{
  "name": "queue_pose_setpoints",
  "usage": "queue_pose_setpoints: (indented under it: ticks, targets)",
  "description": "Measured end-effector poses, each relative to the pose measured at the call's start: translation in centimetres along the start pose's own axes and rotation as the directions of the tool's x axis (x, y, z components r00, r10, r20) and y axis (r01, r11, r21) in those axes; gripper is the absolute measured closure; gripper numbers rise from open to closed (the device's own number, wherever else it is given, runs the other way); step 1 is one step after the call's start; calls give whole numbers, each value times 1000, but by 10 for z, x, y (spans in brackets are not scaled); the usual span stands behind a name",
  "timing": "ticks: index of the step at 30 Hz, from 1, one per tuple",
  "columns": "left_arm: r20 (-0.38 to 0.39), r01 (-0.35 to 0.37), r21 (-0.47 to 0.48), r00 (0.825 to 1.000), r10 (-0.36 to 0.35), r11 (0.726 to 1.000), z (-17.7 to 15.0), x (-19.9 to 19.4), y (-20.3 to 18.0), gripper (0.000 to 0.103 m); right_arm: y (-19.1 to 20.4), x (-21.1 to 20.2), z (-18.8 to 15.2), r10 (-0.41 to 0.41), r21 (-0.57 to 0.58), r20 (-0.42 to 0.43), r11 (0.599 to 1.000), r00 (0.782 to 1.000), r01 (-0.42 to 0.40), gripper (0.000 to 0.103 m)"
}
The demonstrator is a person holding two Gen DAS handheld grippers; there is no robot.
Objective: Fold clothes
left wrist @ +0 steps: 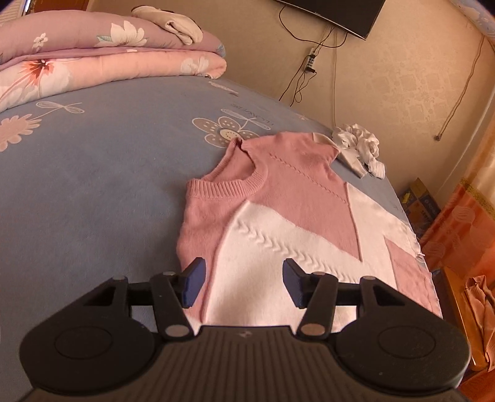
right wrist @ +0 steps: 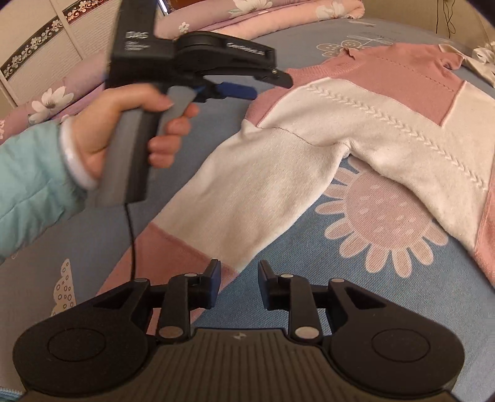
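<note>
Pink-and-white sweater (left wrist: 278, 216) flat on bed (left wrist: 92, 185), one sleeve (right wrist: 235, 198) still spread out. Your left gripper (left wrist: 241, 283) fingers half open, empty; right gripper (right wrist: 238, 283) narrowly parted, empty. Sleeve-fold step likely next: pinch cuff, carry across body.

Sweater (left wrist: 278, 216) lies flat on the bed (left wrist: 92, 185), collar toward the far side, one sleeve (right wrist: 241, 198) stretched out toward the near edge. Left tongs (left wrist: 241, 283) hang above the sweater's body, nothing between them. Right tongs (right wrist: 238, 283) sit above the sleeve's cuff end, apart from it. Folded quilts (left wrist: 92, 62) stacked at the bed's far left, small cloth bundle (left wrist: 173, 21) on top. Crumpled cloth (left wrist: 359, 148) just beside the sweater's far shoulder, near the wall.
</note>
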State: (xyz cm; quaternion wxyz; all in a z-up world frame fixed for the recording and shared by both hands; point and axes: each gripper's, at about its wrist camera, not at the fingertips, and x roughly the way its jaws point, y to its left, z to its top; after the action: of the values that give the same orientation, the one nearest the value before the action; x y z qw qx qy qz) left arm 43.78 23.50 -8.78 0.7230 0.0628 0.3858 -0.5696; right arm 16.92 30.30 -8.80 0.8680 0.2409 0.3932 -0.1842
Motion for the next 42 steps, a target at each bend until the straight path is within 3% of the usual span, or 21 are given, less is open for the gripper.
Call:
queue_pose_setpoints:
  ticks: [5,9,11,14,16,18,21,24,27,30,34,37,39,42]
  targets:
    - [-63,-135,26,989,137,990,-7,26,11,50,-1,-9,-8,-18,-7,-20,1000,1000,17,71]
    - [-14,-93,-52,996,93,994,-6,-5,11,49,-3,-16,-12,-28,5,-15,1000,1000,28,69]
    - [26,-36,-36,999,37,999,-11,-21,0,47,-5,-17,-12,-26,16,-10,1000,1000,26,69]
    - [22,38,33,999,-38,999,-21,-26,-17,44,-4,-16,-11,-27,16,-14,1000,1000,27,68]
    - [-21,6,45,1000,-5,999,-28,-16,-19,44,-3,-16,-12,-26,11,-16,1000,1000,26,68]
    - [-77,-52,-8,996,51,999,-33,-2,-8,48,-2,-18,-13,-32,7,-13,999,999,32,68]
    - [-52,-44,-91,998,39,995,-31,-12,-3,47,-3,-23,-14,-43,7,-8,999,999,43,66]
    - [1,4,-70,1000,-4,998,-32,-34,-15,43,-4,-25,-14,-41,7,-8,999,999,41,66]
    - [-20,17,-32,1000,-18,999,-42,-40,-21,40,-2,-23,-15,-38,6,-11,999,999,38,66]
    - [-95,-48,-76,995,40,996,-57,-29,-7,43,1,-23,-16,-30,-1,-16,1000,999,30,66]
    - [-82,-19,-189,997,4,982,-57,-54,-4,42,-1,-30,-15,-34,0,13,999,999,34,66]
    - [-56,-22,-152,998,13,988,-68,-81,-14,39,-5,-34,-7,-42,-6,54,999,998,43,68]
    - [-62,-63,-128,997,55,990,-79,-96,-19,39,-7,-31,4,-69,-34,90,997,994,72,78]
    - [-93,-102,-147,992,89,984,-100,-115,-22,39,-12,-18,26,-113,-64,127,990,986,122,79]
